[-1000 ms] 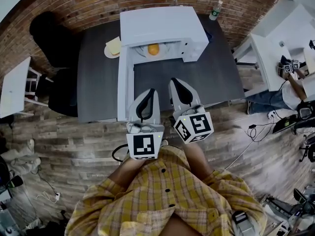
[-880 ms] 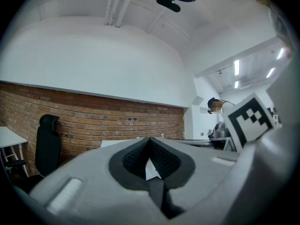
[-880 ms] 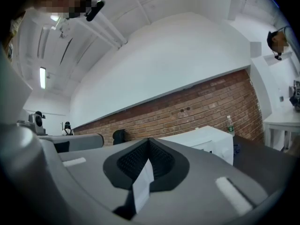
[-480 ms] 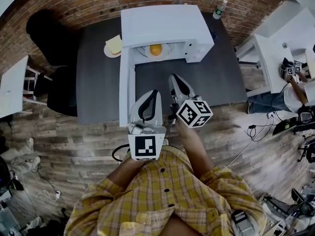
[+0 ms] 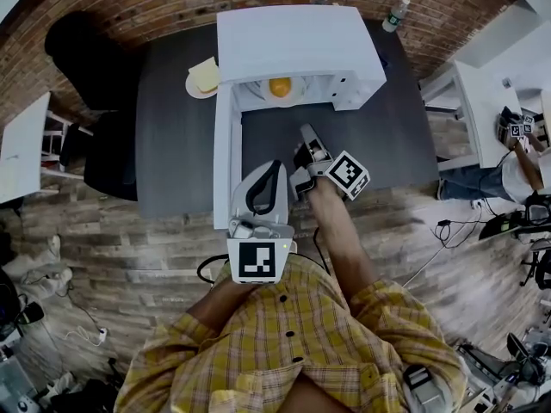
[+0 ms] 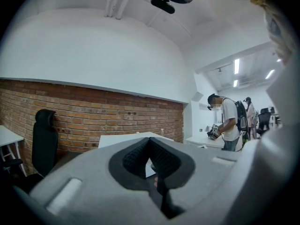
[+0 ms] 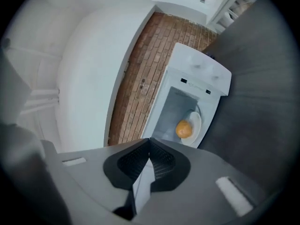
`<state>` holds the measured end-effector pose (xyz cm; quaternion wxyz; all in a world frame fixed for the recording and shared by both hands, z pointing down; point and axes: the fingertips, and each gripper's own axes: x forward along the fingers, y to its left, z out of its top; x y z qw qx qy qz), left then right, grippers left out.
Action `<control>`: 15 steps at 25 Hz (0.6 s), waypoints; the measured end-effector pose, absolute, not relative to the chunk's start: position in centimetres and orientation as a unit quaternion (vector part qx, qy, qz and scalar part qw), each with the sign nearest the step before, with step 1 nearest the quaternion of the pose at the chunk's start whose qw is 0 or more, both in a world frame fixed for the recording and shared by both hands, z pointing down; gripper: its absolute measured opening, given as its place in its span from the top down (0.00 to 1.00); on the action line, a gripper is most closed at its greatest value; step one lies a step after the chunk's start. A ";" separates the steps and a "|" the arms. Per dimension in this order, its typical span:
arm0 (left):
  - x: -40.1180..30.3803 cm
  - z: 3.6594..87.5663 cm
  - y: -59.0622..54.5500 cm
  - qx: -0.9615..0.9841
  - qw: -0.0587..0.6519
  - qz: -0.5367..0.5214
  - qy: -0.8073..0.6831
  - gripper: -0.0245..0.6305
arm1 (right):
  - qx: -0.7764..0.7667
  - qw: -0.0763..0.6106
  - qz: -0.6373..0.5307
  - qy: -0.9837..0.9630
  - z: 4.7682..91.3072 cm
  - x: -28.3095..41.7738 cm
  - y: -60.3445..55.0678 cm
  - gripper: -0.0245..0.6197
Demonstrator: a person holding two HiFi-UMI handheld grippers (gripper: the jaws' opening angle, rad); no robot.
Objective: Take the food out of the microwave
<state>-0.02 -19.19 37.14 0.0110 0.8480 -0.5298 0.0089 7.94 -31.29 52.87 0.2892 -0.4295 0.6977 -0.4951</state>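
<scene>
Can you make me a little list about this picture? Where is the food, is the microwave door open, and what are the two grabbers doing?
Microwave: white, on the dark table
Door: open, sticking out toward the person
Food: orange and round, on a white plate inside the microwave
Left gripper: shut, empty, beside the open door
Right gripper: shut, empty, turned on its side, pointing at the microwave, not inside it
Second plate: on the table beside the microwave, with something yellow on it
</scene>
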 end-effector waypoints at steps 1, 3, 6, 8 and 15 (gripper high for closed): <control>-0.1 37.2 -19.3 0.847 0.016 0.007 -0.532 0.96 | -0.429 0.294 -0.504 0.690 53.6 8.0 -31.8 0.97; -0.3 37.5 -19.6 0.845 0.027 0.005 -0.534 0.96 | -0.430 0.301 -0.520 0.674 55.0 8.1 -32.6 0.97; -0.1 37.8 -19.8 0.848 0.017 0.016 -0.529 0.96 | -0.428 0.315 -0.539 0.654 56.9 8.4 -33.7 0.97; -0.1 37.9 -20.0 0.848 0.017 0.013 -0.529 0.96 | -0.425 0.321 -0.546 0.647 57.9 8.4 -34.4 0.96; -0.2 38.5 -20.4 0.851 0.009 0.034 -0.523 0.96 | -0.432 0.327 -0.568 0.619 61.6 8.6 -36.8 0.94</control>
